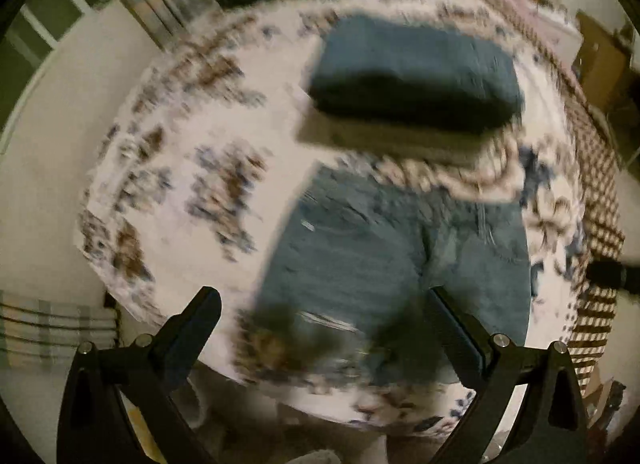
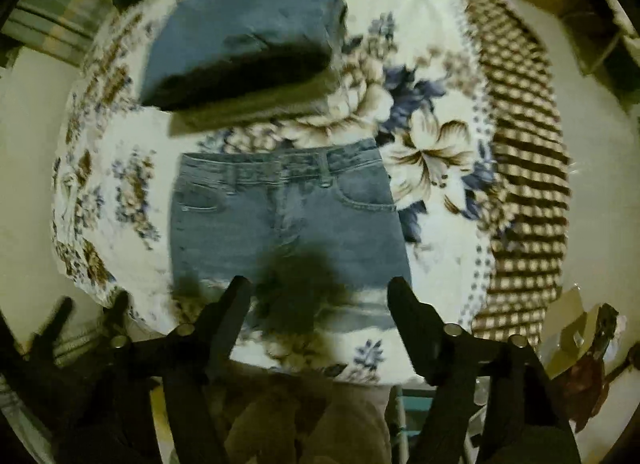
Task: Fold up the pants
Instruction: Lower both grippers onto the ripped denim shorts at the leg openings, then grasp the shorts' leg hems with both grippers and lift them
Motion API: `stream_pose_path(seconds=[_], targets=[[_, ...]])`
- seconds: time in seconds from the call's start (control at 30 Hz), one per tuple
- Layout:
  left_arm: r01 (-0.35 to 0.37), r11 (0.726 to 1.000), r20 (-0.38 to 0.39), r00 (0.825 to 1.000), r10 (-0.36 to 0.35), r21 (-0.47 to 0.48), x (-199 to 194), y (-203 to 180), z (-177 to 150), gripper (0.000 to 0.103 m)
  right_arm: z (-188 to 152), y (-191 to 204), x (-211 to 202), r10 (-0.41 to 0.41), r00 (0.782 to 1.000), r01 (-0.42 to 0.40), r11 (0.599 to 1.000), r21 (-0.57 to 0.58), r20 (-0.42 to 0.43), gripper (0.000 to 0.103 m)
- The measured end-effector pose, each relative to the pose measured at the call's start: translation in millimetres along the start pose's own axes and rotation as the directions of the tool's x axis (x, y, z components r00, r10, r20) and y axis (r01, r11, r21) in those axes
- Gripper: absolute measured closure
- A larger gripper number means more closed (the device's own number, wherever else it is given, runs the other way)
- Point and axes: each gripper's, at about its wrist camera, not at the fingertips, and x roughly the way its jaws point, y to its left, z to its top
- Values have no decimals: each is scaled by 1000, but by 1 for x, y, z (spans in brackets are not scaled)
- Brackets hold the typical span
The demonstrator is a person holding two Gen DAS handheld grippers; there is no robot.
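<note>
— Jeans (image 2: pixel 286 220) lie flat, waistband away, on the floral cloth (image 2: pixel 432 64), just before a folded stack (image 2: pixel 244 48). Left gripper (image 1: pixel 320 304)?
— Spread wide, empty, though blur hides much. Right gripper (image 2: pixel 320 296) likewise gapes over the near edge, holding nothing.
— Risk?
— Pinching cloth along with denim, probably dragging both.

Floral cloth (image 2: pixel 432 76), checked blanket (image 2: pixel 528 168)
</note>
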Motion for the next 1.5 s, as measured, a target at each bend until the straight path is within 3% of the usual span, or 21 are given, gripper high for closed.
stream_pose_path(seconds=[0.17, 0.37, 0.53, 0.7, 0.77, 0.87, 0.9, 0.93, 0.97, 1.0, 1.13, 1.3, 1.5], targets=[[49, 998, -118, 992, -45, 32, 70, -88, -43, 0, 43, -46, 84, 0, 995, -3, 999, -35, -98, 32], [100, 990, -134, 987, -86, 101, 91, -183, -89, 0, 59, -88, 154, 45, 983, -55, 997, -51, -179, 32], [143, 984, -175, 977, -123, 109, 103, -237, -116, 0, 74, -106, 185, 73, 978, -90, 993, -76, -197, 32], [129, 986, -214, 971, -104, 106, 120, -257, -127, 0, 90, -106, 199, 154, 972, -171, 981, -88, -177, 32], [134, 987, -229, 967, -110, 92, 126, -255, -126, 5, 96, -104, 207, 164, 972, -181, 980, -84, -170, 32], [201, 979, -249, 950, -189, 22, 126, -241, -120, 37, 104, -103, 219, 211, 962, -222, 974, -47, -173, 32], [216, 976, -246, 946, -209, 1, 124, -237, -118, 54, 106, -101, 222, 224, 959, -233, 972, -39, -172, 32], [238, 971, -235, 943, -236, -19, 118, -230, -115, 67, 106, -99, 222, 235, 958, -244, 969, -41, -162, 41], [254, 967, -225, 941, -254, -30, 114, -225, -114, 95, 106, -97, 221, 242, 959, -252, 966, -52, -149, 50], [264, 963, -213, 940, -268, -46, 107, -217, -111, 100, 104, -94, 219, 260, 954, -271, 961, -62, -146, 73], [328, 939, -160, 927, -340, -100, 81, -182, -97, 101, 97, -77, 201, 230, 968, -241, 965, -103, -104, 91], [383, 904, -78, 912, -403, -192, 34, -107, -73, 101, 89, -49, 155, 192, 980, -197, 973, -117, -54, 95], [395, 877, 35, 915, -401, -275, 27, -9, -78, 101, 79, 26, 101, 169, 986, -168, 969, -181, -10, 96]])
